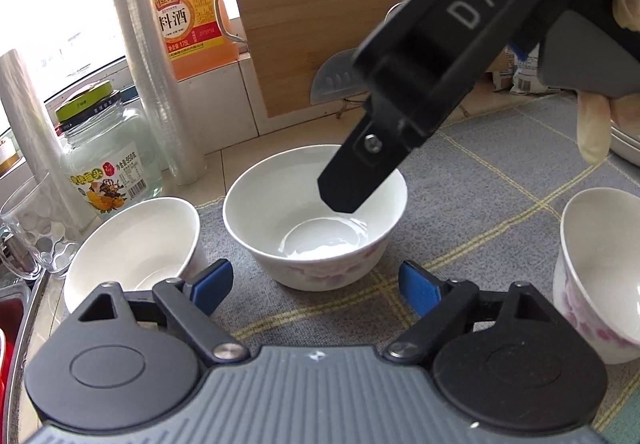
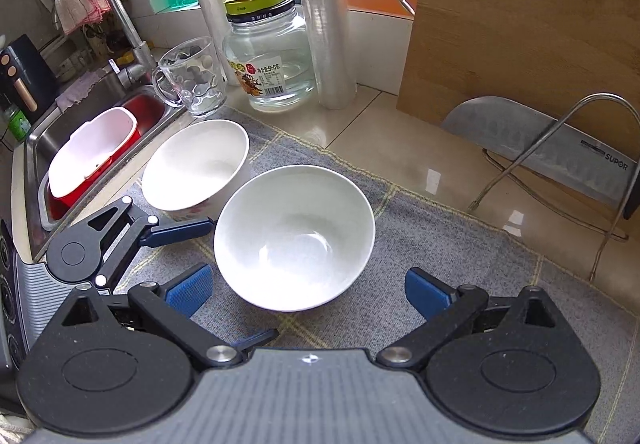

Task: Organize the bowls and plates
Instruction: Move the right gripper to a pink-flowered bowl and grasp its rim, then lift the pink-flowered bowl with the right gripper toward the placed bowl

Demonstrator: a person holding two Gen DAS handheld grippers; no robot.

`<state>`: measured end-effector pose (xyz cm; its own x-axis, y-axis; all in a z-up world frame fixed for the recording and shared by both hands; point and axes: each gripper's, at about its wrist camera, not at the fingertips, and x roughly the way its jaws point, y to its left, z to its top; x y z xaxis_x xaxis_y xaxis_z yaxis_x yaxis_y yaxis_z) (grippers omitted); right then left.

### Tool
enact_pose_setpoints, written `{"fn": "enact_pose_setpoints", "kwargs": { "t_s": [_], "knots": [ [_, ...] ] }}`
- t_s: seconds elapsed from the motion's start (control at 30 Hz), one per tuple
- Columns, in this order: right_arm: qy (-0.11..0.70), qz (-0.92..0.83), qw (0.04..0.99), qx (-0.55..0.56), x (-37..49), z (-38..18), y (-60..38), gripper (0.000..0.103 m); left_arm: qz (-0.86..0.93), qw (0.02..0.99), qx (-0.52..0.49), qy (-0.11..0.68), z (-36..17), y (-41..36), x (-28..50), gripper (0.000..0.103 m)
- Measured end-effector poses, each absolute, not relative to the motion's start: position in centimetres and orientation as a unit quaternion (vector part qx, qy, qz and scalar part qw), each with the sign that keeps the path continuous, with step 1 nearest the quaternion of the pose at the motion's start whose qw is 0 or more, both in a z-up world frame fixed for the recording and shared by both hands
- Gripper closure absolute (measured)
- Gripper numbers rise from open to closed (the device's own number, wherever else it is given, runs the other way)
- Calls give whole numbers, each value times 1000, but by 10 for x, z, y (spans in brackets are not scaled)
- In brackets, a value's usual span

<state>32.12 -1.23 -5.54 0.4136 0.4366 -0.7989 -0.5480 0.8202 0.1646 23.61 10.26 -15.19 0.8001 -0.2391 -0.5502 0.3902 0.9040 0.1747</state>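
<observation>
- left gripper point(image 1: 316, 286), nearest in its own view: jaws spread, blue pads on either side of empty air, nothing pinched; it sits just short of the middle bowl.
- right gripper point(image 2: 308, 294): jaws likewise spread and empty, poised above the near rim of the same bowl; in the left view one black finger reaches over the bowl's far rim.
- middle bowl point(image 2: 294, 236): upright, white inside with a pink flower print outside, standing on the grey checked mat point(image 2: 460, 256).
- second bowl point(image 2: 196, 164) just beside it, toward the sink point(image 2: 44, 136); a third bowl point(image 1: 596, 276) stands apart at the left view's right edge.
- step in hand, as judged: approach to the middle bowl for stacking.
- next move calls for one pad inside the rim, one outside, then closing.
</observation>
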Motion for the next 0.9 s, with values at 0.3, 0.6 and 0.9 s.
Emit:
{"fn": "enact_pose_setpoints", "kwargs": {
  "t_s": [0.3,0.6,0.9],
  "knots": [
    [458,303,834,-59,346,-63,-4,0,-159,941,149,260,-155,99,240,17],
    [464,316,825,-62,360,-71,7,4,-161,941,149,256,-155,98,243,22],
    [465,325,821,-63,364,-75,13,10,-164,941,155,252,-155,98,242,22]
  ]
}}
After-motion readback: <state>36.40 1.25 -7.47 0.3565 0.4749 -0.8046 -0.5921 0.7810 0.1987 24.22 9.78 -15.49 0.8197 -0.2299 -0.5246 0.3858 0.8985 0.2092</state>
